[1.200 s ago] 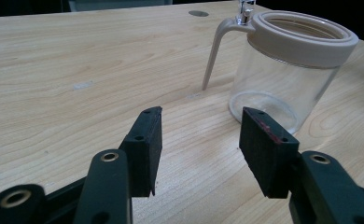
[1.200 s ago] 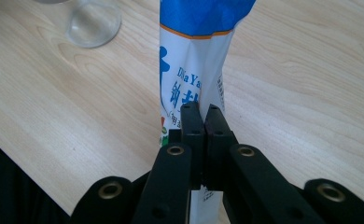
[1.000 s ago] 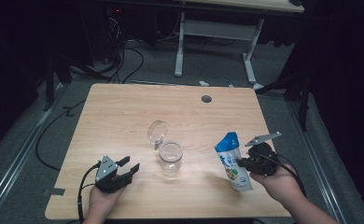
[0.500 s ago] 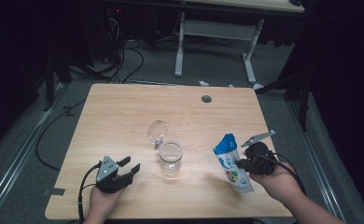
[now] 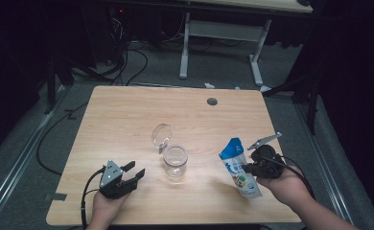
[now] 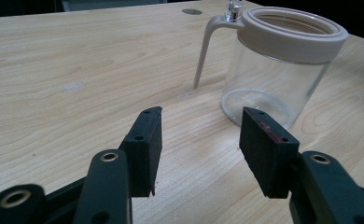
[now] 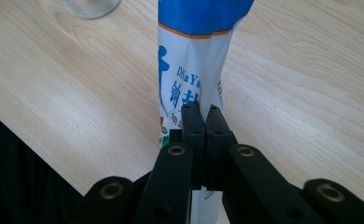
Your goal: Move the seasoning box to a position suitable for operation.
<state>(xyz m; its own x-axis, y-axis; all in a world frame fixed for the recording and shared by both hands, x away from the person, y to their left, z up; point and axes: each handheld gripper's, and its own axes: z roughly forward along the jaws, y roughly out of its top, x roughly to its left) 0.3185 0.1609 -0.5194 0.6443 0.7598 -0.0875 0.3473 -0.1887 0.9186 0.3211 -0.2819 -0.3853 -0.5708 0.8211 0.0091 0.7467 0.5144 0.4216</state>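
A clear glass jar (image 5: 175,161) with a beige rim (image 6: 292,28) stands at the table's middle front, its hinged lid (image 5: 160,135) flipped up behind it. My left gripper (image 5: 133,173) rests open on the table to the jar's left, nothing between its pads (image 6: 145,147), pointing at the jar. A white and blue pouch (image 5: 240,168) stands upright at the front right. My right gripper (image 7: 201,122) is shut on the pouch (image 7: 194,60), pinching its lower side; in the high view the same gripper (image 5: 248,167) sits just right of the pouch.
The wooden table (image 5: 127,115) has a round cable hole (image 5: 212,101) near its far edge. Beyond it stand a white desk frame (image 5: 223,33) and cables on the dark floor. The pouch stands close to the table's front right edge.
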